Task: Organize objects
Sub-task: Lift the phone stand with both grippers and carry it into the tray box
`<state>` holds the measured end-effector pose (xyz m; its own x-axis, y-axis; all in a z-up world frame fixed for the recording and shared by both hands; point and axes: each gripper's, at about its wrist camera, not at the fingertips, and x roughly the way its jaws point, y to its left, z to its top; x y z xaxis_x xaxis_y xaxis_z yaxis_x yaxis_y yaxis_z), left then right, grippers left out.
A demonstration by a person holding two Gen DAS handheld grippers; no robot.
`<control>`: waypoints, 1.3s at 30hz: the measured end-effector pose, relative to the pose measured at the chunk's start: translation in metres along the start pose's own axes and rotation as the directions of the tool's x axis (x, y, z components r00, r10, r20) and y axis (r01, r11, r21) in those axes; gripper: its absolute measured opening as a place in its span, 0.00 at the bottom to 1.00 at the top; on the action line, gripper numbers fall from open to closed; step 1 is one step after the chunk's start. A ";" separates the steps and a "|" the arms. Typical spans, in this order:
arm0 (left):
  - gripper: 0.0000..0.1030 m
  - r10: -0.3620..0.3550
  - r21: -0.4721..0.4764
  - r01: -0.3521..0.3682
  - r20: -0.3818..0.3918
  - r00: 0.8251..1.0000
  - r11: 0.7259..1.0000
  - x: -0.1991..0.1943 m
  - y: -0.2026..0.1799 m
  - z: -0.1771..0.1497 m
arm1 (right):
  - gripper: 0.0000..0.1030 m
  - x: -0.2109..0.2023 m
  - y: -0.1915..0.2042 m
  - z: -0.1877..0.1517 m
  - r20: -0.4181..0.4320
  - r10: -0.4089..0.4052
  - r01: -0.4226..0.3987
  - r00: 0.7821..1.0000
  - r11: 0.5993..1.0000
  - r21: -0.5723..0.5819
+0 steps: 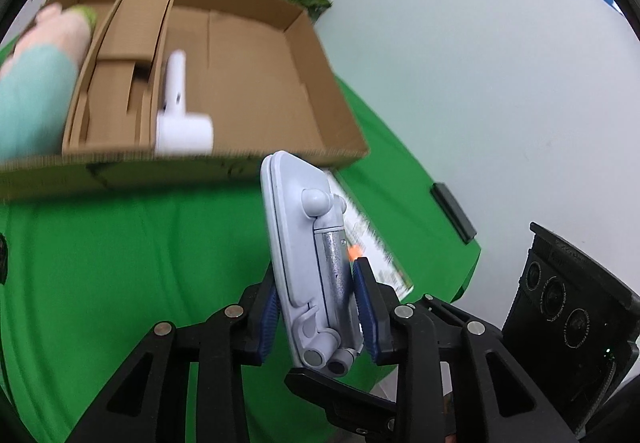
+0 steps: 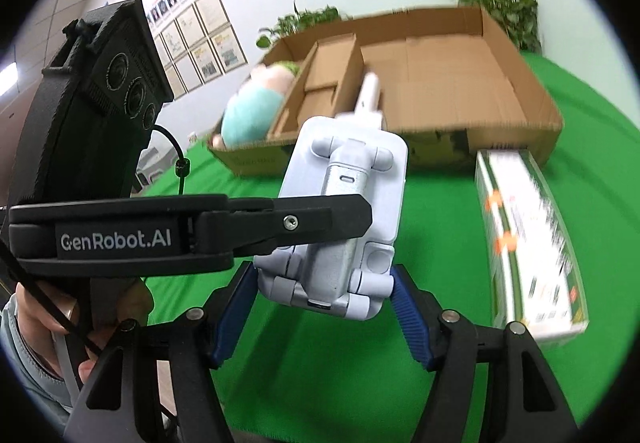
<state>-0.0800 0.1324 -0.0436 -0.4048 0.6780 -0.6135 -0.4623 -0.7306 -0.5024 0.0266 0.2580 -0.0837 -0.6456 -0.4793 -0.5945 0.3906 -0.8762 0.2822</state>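
Above the green bench [image 1: 160, 243], left gripper [image 1: 316, 307] and right gripper [image 2: 324, 299] both clamp the folded phone stand [image 2: 344, 211]. Keep it level, carry toward the cardboard box [image 1: 248, 55], release one side first.

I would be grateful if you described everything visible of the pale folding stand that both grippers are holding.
The folding stand looks like pale lavender-grey plastic: a flat rounded plate with a silvery metal arm folded along its back between round hinge knuckles. It is folded shut and held clear of the green cloth, in front of the cardboard box. The left gripper pinches it across its thin depth, pads on plate and arm. The right gripper clamps its lower end across the width.
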 end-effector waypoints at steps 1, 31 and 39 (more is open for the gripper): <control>0.30 0.001 0.007 -0.001 0.006 1.000 1.000 -0.002 -0.002 0.004 | 0.64 -0.001 0.000 0.005 0.013 0.000 0.000 1.000 1.000 -0.001; 0.29 0.037 0.058 -0.042 0.077 0.996 0.997 0.017 0.014 0.231 | 0.64 0.043 -0.046 0.191 0.049 0.021 -0.018 0.999 0.998 -0.062; 0.29 0.058 -0.040 -0.060 -0.044 0.997 0.997 0.082 0.061 0.217 | 0.64 0.091 -0.082 0.173 -0.074 0.045 -0.045 0.996 0.999 0.014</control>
<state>-0.3128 0.1613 0.0080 -0.3961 0.6305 -0.6675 -0.4056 -0.7724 -0.4888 -0.1778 0.2771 -0.0306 -0.5771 -0.5137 -0.6349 0.4097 -0.8546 0.3191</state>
